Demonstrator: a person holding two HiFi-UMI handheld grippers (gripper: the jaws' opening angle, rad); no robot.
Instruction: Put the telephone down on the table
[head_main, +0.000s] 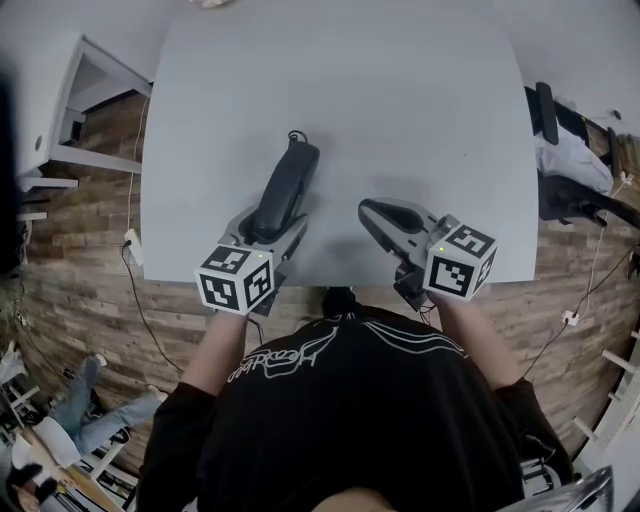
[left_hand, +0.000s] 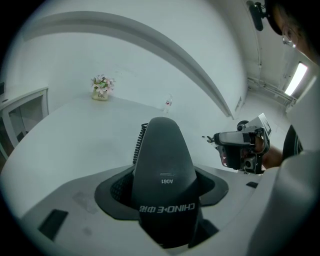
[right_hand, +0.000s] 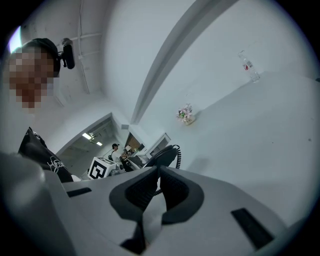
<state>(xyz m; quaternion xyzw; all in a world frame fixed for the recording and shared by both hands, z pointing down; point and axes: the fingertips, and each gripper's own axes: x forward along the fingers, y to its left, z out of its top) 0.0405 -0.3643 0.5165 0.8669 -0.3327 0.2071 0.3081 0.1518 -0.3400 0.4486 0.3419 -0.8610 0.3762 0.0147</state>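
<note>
Telephone in L tongs, R tongs empty

Black telephone, seemingly pale-grey table

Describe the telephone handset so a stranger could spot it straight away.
At the large pale grey table, look near the front edge, left of centre. The black plastic telephone handset is clamped in the left hand-held gripper; its long curved body and coiled cord at the far end set it apart.
</note>
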